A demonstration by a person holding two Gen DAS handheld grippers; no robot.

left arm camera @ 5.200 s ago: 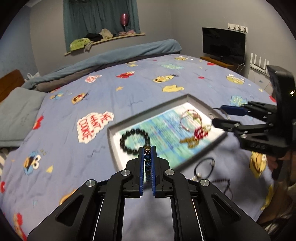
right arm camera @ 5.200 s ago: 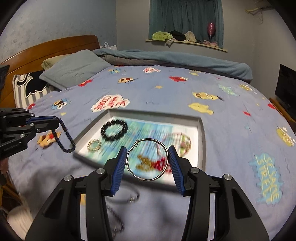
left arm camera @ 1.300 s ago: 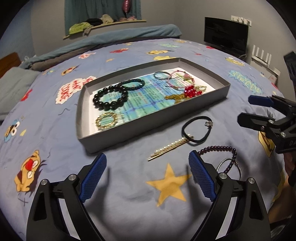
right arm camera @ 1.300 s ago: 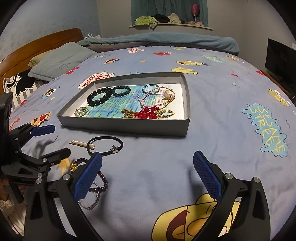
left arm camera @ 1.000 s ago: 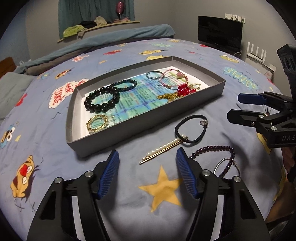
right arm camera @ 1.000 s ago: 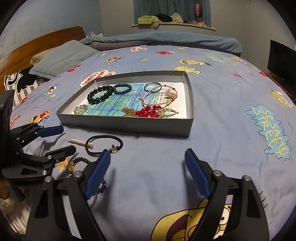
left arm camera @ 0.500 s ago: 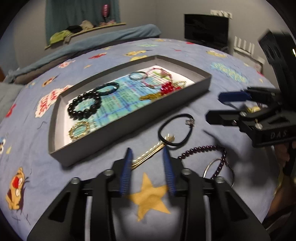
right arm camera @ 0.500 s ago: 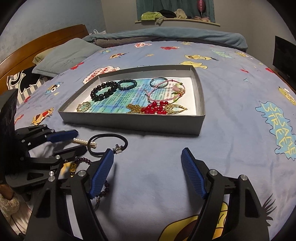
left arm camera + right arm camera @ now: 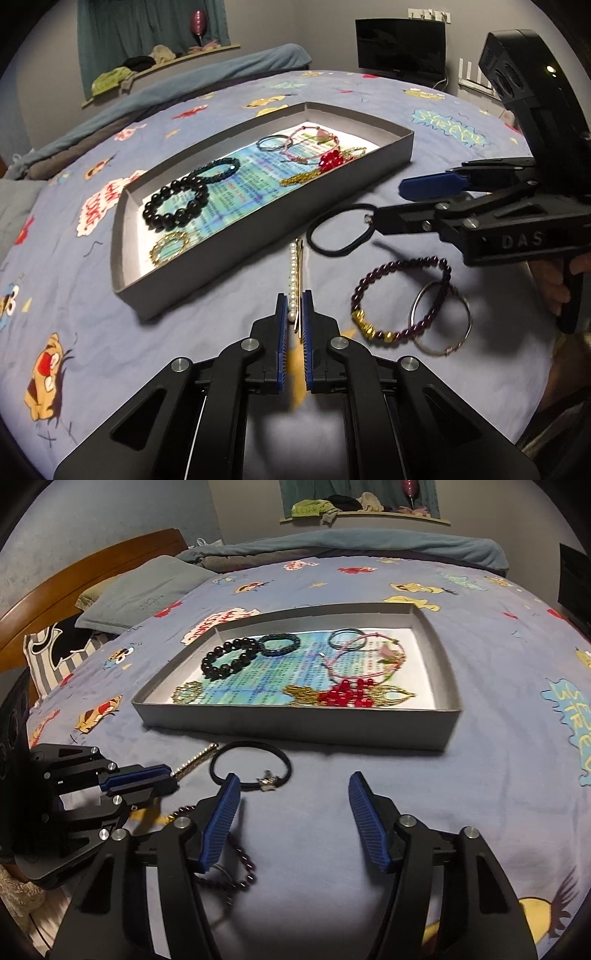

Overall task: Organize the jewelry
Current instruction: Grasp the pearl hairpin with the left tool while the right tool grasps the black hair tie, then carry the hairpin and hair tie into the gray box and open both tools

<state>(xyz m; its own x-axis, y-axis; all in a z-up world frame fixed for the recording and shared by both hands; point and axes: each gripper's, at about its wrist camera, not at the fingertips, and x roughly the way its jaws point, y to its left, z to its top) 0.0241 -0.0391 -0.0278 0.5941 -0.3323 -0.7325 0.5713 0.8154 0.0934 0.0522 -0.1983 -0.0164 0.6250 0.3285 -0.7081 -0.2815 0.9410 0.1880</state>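
The left hand-held gripper [image 9: 294,314] has narrowed from wide onto the near end of the pearl hair pin [image 9: 296,273] on the bed [image 9: 184,310]. The right hand-held gripper [image 9: 291,805] remains wide and empty. The pin is judged ready to lift toward the tray [image 9: 266,232] ahead.

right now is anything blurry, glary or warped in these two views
Left wrist view: sharp, though the gray tray has glare on its bright floor and fisheye bending bows its walls. Right wrist view: also sharp, dark vignette corners, the right claw casting soft shadows on the bedspread.

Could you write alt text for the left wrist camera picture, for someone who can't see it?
The left hand-held gripper is closed on a pearl hairpin lying on a cartoon-print bedspread. Beyond it is a grey tray holding bracelets; a black hair tie and purple bead bracelet lie loose beside the open right hand-held gripper.
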